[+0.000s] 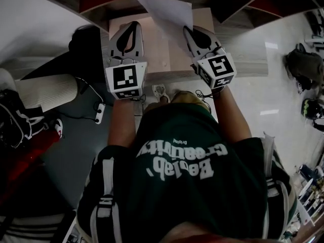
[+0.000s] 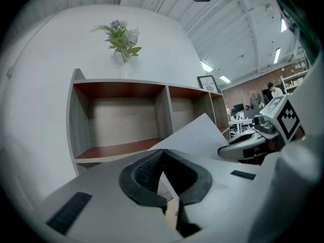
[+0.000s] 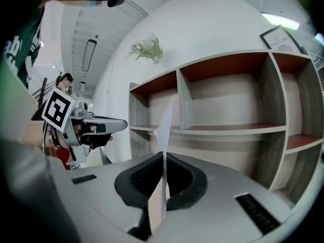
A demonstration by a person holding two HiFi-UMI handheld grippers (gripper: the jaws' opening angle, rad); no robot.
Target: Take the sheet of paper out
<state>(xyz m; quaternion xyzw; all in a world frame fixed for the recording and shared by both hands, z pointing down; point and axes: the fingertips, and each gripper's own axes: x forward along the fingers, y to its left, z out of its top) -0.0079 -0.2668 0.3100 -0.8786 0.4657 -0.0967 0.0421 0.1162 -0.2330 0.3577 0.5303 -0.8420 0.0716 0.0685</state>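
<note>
- The left hand-held gripper [image 1: 132, 27] [image 2: 163, 153], a pale grey two-jaw tool with dark ribbed pads, has its jaws together. Nothing shows between them. It points roughly level toward the shelf and takes no part in the grip, probably held as a spare to steady the sheet.
- The pale wooden bench [image 1: 162, 59] lies under and between the two tools. Neither tool touches it, nor does the sheet.
- The thin white sheet of paper [image 1: 169, 11] [image 2: 195, 135] [image 3: 164, 130] is in the air above the bench, at 1 o'clock from the left tool's tip in the head view. It fans out toward the grey wooden open shelf with red-brown boards [image 2: 162, 110] [image 3: 182, 105]. It looks clear of the shelf compartments, so by my judgement the taking-out is largely done.
- The right hand-held gripper [image 1: 188, 30] [image 3: 163, 156] is clamped on the sheet's near edge. In its own view the paper runs edge-on between the pressed pads and rises toward 12 o'clock. A pinch at the edge suits so thin and limp a thing, and the free end bends where nothing supports it.
- One risk, as I judge it, is that the unsupported far corner flaps or creases if it brushes the shelf.
</note>
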